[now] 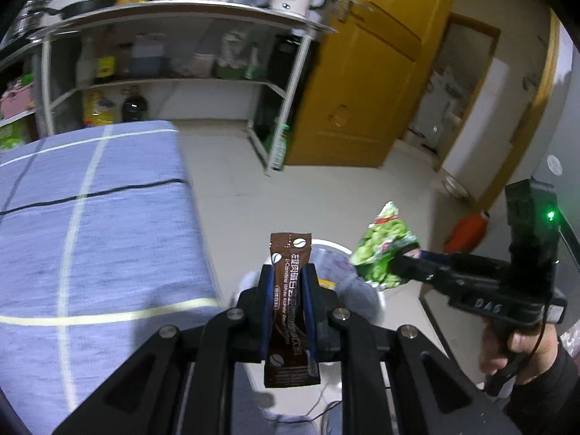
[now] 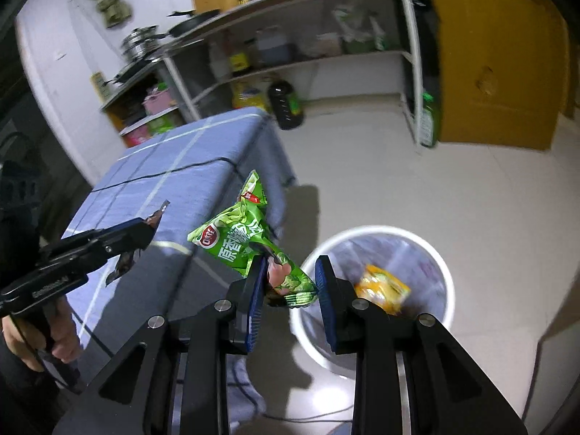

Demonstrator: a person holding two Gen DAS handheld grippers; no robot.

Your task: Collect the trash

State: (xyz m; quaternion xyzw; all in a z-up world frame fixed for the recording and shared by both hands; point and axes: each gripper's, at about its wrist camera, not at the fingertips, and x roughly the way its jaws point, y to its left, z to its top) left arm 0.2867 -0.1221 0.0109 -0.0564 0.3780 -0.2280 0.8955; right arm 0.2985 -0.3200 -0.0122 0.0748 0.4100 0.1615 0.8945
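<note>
My left gripper (image 1: 289,272) is shut on a brown coffee sachet (image 1: 290,308), held upright above a white trash bin (image 1: 362,290) lined with a bag. My right gripper (image 2: 290,272) has its jaws a hand's width apart, with a green snack bag (image 2: 246,243) between them, still touching the left pad over the bin (image 2: 446,282). A yellow wrapper (image 2: 382,288) lies inside the bin. The right gripper also shows in the left wrist view (image 1: 406,264) with the green bag (image 1: 384,246). The left gripper shows in the right wrist view (image 2: 145,232).
A table with a blue checked cloth (image 1: 90,235) stands left of the bin. White kitchen shelves (image 1: 174,79) with bottles and pans stand behind. A yellow door (image 1: 369,83) is at the right. An orange object (image 1: 467,228) lies on the floor.
</note>
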